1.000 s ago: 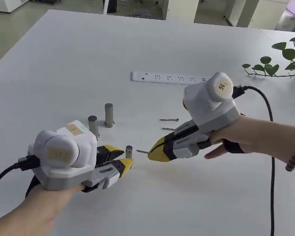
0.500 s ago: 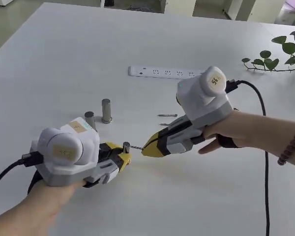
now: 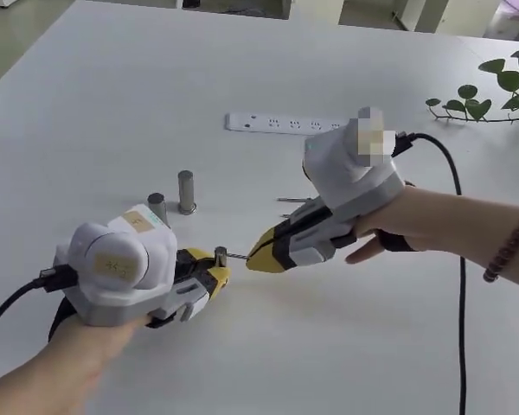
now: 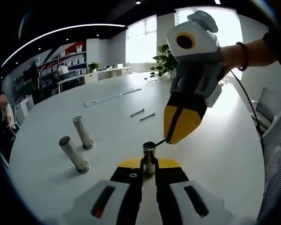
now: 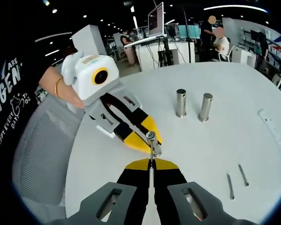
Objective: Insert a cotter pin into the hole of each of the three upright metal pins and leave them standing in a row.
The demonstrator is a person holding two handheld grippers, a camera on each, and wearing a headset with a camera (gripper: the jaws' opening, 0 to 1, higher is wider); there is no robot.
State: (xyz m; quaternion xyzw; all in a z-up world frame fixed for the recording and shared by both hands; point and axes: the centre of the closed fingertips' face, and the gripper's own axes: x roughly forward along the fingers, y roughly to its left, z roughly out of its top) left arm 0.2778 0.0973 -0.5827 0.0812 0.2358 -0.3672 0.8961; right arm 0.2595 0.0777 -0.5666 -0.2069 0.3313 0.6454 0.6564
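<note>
My left gripper point(image 3: 214, 270) point(image 4: 149, 171) is shut on a short upright metal pin point(image 3: 220, 256) point(image 4: 149, 157) point(image 5: 151, 140) near the table's front. My right gripper point(image 3: 253, 258) point(image 5: 151, 164) point(image 4: 171, 138) is shut on a thin cotter pin point(image 3: 236, 256) point(image 4: 160, 141), and the cotter pin's tip touches the top of the held pin. Two more metal pins point(image 3: 186, 192) point(image 3: 157, 207) stand side by side behind the left gripper, also seen as pins point(image 4: 82, 132) point(image 4: 74, 153) and pins point(image 5: 181, 103) point(image 5: 205, 107).
Two loose cotter pins point(image 3: 294, 201) point(image 4: 137, 112) point(image 5: 243, 175) lie behind the right gripper. A white power strip point(image 3: 285, 125) lies further back. A plant sprig point(image 3: 489, 104) reaches in at the right edge. A black cable point(image 3: 460, 259) trails from the right gripper.
The right gripper has moved left with the cotter pin, closing the gap until its tip meets the held pin. The left gripper stays shut on the pin.
</note>
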